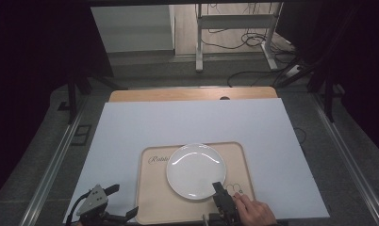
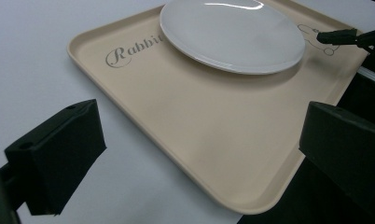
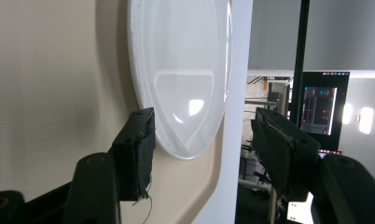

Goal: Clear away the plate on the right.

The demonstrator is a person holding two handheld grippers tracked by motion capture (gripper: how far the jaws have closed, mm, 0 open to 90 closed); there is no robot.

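Note:
A round white plate (image 1: 195, 170) lies on a beige tray (image 1: 152, 197) printed "Rabbit", near the table's front edge. My right gripper (image 1: 219, 188), held by a hand (image 1: 253, 212), is at the plate's near right rim. In the right gripper view its jaws (image 3: 209, 144) stand apart on either side of the plate (image 3: 181, 70) rim, over the tray (image 3: 50, 70), with no pad pressing on it. My left gripper (image 1: 124, 202) hovers open off the tray's front left corner. Its wide jaws (image 2: 199, 121) frame the tray (image 2: 143, 93); the plate (image 2: 232, 35) and the right gripper (image 2: 344, 37) lie beyond.
A white sheet (image 1: 187, 122) covers most of the wooden table (image 1: 192, 94). Beyond the table are a grey floor, desk legs (image 1: 199, 42) and cables. A lit monitor (image 3: 318, 109) appears far off in the right gripper view.

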